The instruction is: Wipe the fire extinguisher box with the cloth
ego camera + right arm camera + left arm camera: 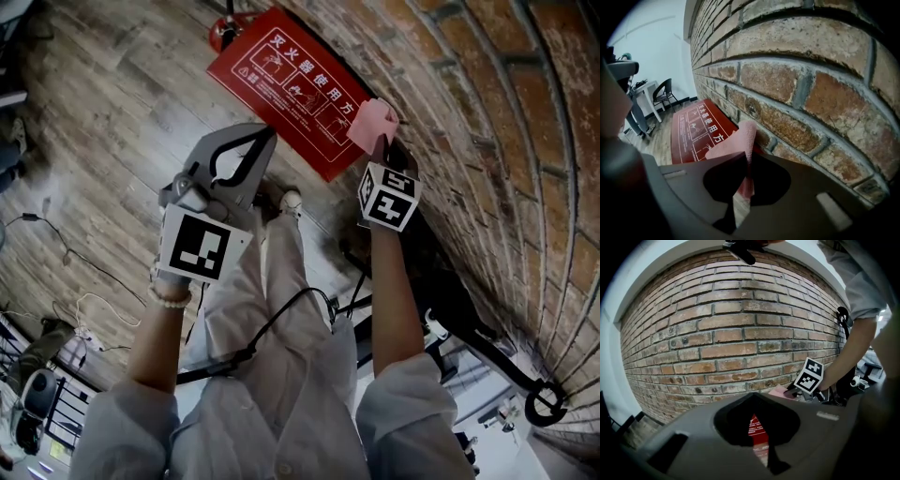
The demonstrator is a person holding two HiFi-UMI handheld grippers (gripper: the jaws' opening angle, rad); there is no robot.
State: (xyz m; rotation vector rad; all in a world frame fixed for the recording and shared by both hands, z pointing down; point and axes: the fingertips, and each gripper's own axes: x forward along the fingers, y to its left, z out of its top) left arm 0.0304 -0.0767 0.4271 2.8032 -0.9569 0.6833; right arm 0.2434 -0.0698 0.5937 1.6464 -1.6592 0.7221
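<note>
The red fire extinguisher box (295, 84), with white print on its face, stands against the brick wall. My right gripper (380, 142) is shut on a pink cloth (373, 122) at the box's near right corner, close to the wall. In the right gripper view the cloth (740, 138) hangs pinched between the jaws (745, 159), with the box (693, 126) just beyond. My left gripper (265, 141) is held left of it above the box's near edge, jaws together and holding nothing. Its own view shows the box (757, 430) through the jaw hollow (753, 397) and the cloth (778, 391) off to the right.
A curved brick wall (487, 94) runs along the right. Wood plank floor (103, 103) lies to the left, with loose cables (75, 281) on it. A black stand (469, 319) leans along the wall base. A black chair (663, 93) and a table stand further off.
</note>
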